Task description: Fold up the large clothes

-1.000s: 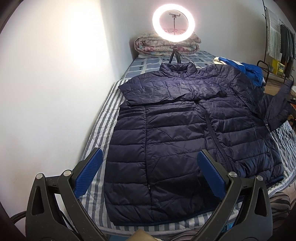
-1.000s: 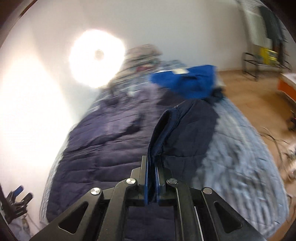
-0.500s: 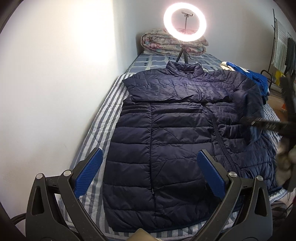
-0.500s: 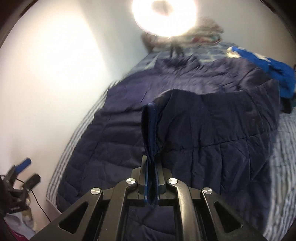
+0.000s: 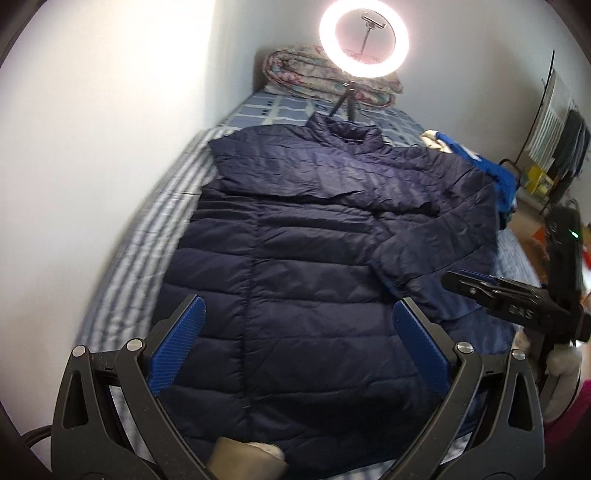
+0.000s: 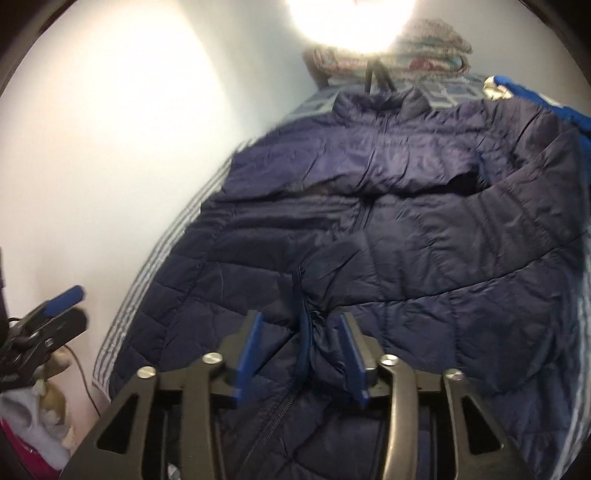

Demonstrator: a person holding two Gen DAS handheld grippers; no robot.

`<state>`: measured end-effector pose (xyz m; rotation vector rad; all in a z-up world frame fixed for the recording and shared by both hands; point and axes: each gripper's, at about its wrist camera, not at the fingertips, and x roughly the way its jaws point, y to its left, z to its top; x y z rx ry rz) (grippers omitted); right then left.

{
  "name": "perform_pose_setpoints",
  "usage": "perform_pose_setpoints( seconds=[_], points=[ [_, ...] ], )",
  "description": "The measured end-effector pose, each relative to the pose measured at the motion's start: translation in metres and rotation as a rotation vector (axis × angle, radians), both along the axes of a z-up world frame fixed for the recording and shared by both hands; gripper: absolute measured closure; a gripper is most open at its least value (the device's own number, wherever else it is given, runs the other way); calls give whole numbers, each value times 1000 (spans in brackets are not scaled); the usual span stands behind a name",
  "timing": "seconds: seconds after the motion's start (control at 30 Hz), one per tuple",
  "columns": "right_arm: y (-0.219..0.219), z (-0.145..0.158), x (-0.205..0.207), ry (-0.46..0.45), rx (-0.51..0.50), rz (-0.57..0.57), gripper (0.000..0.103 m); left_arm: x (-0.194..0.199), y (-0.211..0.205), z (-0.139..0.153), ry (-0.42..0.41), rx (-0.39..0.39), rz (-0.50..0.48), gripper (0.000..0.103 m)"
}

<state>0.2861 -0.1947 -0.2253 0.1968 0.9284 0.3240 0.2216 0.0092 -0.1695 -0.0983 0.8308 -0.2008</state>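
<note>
Lying flat on a striped bed (image 5: 147, 236), a navy puffer jacket (image 5: 295, 280); right gripper (image 6: 301, 354) opening around its sleeve cuff (image 6: 314, 332) at six o'clock, left gripper (image 5: 295, 343) released, empty.

Ring light (image 6: 351, 18) blown out in right wrist view, top cut by frame edge. Jacket (image 6: 369, 240) hem hidden behind right gripper (image 6: 303, 354) body, far side blurry. Left gripper (image 6: 48, 321) half cut off at left edge. Clothes rack (image 5: 554, 140) too small and smeared to tell what hangs there.
</note>
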Motion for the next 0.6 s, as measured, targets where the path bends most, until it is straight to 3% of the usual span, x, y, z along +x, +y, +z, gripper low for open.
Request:
perform_pose_setpoints(
  seconds=[0.2,0.37,0.53,0.6],
  points=[
    [-50,38,-28,-76,8,-103,51,39,-32,-16,128,-174,-102,0],
    [-100,65,-61,-134,19,-206,51,79,-68,-52,309,-308,-162,1],
    [-142,73,-94,-161,25,-295,51,103,-93,-84,412,-337,-150,4],
    [-152,74,-102,-163,18,-317,50,110,-100,-96,443,-330,-139,10]
  ],
)
